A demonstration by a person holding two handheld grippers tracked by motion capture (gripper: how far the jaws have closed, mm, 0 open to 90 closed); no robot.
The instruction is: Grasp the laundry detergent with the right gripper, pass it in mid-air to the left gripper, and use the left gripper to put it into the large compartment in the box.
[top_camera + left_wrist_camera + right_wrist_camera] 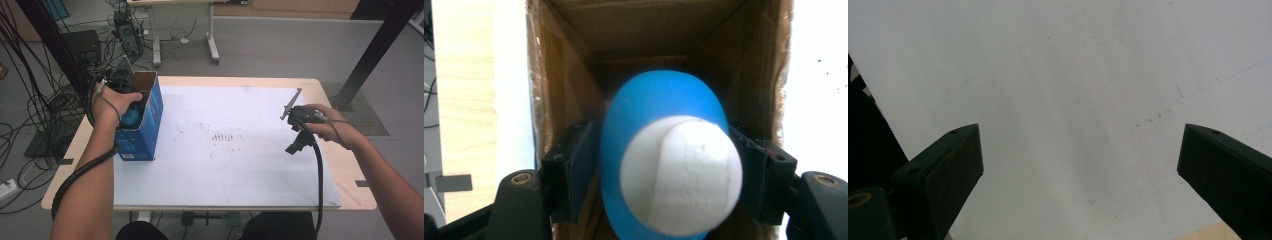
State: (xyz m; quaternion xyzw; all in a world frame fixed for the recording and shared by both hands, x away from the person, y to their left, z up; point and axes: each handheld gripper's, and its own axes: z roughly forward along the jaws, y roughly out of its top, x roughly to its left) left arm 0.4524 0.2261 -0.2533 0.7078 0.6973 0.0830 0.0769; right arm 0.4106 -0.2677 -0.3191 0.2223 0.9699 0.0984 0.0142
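two black jaws of the right gripper (1080, 165) rising from the bottom corners, standing wide apart with nothing between them. left jaw angled up toward the right, a small hole near its tip and a round brass-coloured fitting at its base in the bottom left corner. right jaw cut off by the right edge. beneath and beyond, a white sheet (1063, 75) spread flat, marked with faint grey smudges, a few dark specks right of centre and a thin pencil-like line toward the upper right. at the bottom right, a sliver of pale wooden bench (1205, 233) just past the sheet's edge. along the left edge, a dark area, too dim to make out.
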